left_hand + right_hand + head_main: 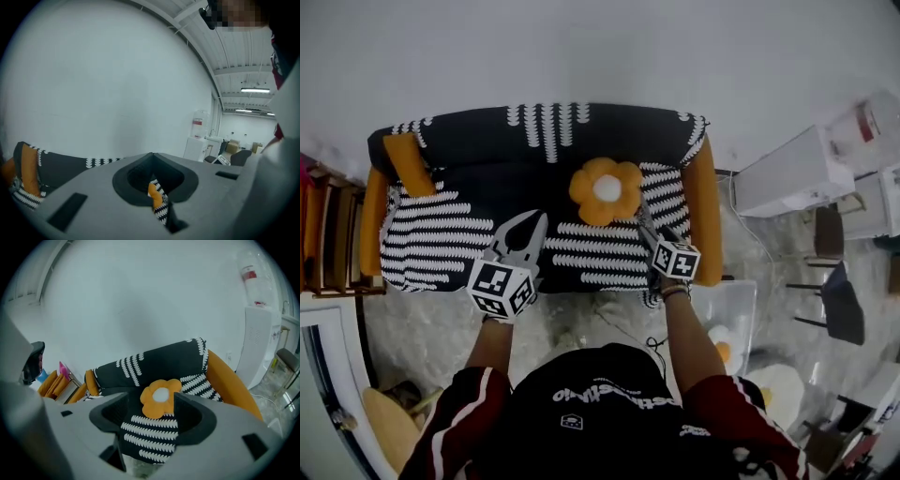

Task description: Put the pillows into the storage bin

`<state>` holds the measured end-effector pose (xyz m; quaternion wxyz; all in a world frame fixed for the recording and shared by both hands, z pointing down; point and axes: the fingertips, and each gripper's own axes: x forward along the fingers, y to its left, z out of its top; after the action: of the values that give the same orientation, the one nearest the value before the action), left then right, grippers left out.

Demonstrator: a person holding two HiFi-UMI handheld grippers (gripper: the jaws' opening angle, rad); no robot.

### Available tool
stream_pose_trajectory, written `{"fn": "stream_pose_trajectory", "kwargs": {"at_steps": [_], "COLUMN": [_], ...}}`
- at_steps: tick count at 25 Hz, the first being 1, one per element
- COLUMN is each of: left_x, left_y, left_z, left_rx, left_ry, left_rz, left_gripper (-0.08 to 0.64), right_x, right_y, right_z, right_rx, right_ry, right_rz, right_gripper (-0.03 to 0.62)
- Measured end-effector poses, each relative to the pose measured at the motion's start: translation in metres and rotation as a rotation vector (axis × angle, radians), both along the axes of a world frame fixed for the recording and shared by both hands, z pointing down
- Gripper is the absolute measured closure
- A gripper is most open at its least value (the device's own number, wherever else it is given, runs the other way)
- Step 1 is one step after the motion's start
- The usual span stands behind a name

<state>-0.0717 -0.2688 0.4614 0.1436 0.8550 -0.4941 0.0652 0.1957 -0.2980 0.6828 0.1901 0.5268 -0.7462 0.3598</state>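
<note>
At most, the task is judged partly done. The flower pillow (607, 190) is not yet picked up and lies on the sofa (441, 234) seat, at 11 o'clock of the right tongs (644, 223), whose jaws are spread wide with nothing held. The left tongs (536, 223) are closed and empty, at 8 o'clock of the pillow. The storage bin (742, 298), at 4 o'clock of the sofa, seems to hold an egg-like pillow (722, 343) already. The orange armrest (705, 216) is found between flower pillow and bin.
</note>
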Motion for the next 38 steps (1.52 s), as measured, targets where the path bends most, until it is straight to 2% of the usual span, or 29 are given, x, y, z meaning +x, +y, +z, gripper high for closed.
{"fn": "stream_pose_trajectory", "kwargs": {"at_steps": [10, 17, 21, 31, 38], "left_x": [0.039, 0.055, 0.062, 0.052, 0.04], "left_y": [-0.073, -0.105, -0.105, -0.099, -0.083], "left_z": [0.057, 0.103, 0.13, 0.201, 0.234], "left_rx": [-0.089, -0.144, -0.186, -0.306, -0.374], "left_ry": [-0.03, -0.069, -0.076, -0.095, -0.111], "left_rz": [-0.026, -0.015, -0.016, -0.054, -0.072], "left_gripper": [0.555, 0.555, 0.555, 0.555, 0.557], "right_x": [0.017, 0.017, 0.018, 0.007, 0.012], "right_y": [-0.083, -0.11, -0.121, -0.146, -0.16], "right_z": [0.091, 0.161, 0.197, 0.275, 0.313], "right_rx": [-0.096, -0.153, -0.182, -0.238, -0.265], "right_ry": [-0.035, -0.062, -0.067, -0.084, -0.033], "right_rz": [-0.024, -0.023, -0.024, -0.03, 0.028], "right_gripper": [0.299, 0.299, 0.299, 0.296, 0.27]}}
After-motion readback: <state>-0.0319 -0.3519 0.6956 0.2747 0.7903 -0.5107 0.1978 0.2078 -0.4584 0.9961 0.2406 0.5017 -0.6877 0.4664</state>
